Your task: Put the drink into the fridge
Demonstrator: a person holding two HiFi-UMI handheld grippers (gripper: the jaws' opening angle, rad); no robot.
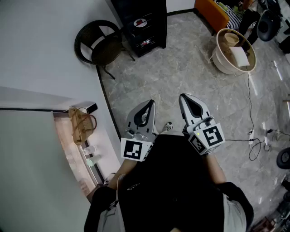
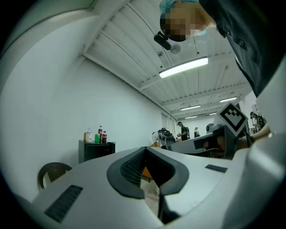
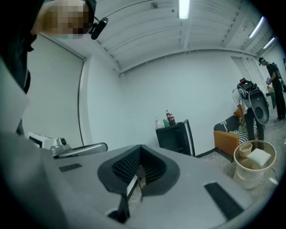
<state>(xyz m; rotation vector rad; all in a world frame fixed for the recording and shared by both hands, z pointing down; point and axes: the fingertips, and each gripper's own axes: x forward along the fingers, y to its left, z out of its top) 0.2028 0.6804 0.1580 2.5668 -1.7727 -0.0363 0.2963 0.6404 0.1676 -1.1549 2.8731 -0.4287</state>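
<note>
Several drink bottles [image 2: 100, 135] stand on a black cabinet [image 2: 96, 150] by the far wall; the right gripper view also shows the bottles [image 3: 169, 119] on the cabinet [image 3: 176, 136]. In the head view the cabinet [image 1: 141, 22] is at the top, far ahead of both grippers. My left gripper [image 1: 147, 106] and right gripper [image 1: 185, 99] are held level side by side in front of my body, over the grey stone floor. Both have their jaws together with nothing between them, as the left gripper [image 2: 145, 151] and right gripper [image 3: 140, 148] views show.
A dark round chair [image 1: 100, 43] stands left of the cabinet. A white tub [image 1: 234, 50] with items and an orange sofa [image 1: 210, 11] are at the upper right. Cables [image 1: 253, 136] lie on the floor at right. A lit ledge with a woven basket [image 1: 81, 124] runs at left.
</note>
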